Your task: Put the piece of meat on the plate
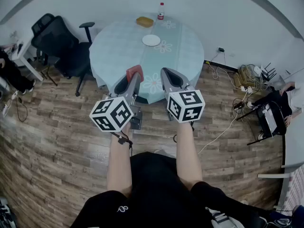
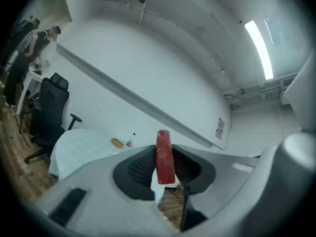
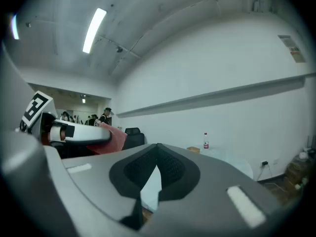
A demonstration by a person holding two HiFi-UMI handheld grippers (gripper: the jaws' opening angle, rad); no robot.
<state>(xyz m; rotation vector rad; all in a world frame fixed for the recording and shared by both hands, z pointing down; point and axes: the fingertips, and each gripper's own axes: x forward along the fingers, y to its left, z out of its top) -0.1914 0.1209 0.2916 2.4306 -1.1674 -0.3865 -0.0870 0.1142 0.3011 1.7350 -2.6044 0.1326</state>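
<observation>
Left gripper [image 1: 135,77] rides closest in the head view, level, its jaws clamped on the meat [image 2: 165,162], a thin red slab standing on edge and jutting above the pads; the right gripper [image 1: 166,73] beside it has its jaws together on nothing. As I judge it, the main risk is the carry: the plate [image 1: 151,40] sits well apart, far across the round worktop [image 1: 118,46], and a slab pinched by its narrow faces could pivot or slip out and land on the cloth or the floor. Reaching that far could also knock over the bottle [image 1: 161,11] near the plate. Nothing can be read: the bottle's red label and the wall notice [image 2: 220,128] are too small, and the cubes show only square patterns
</observation>
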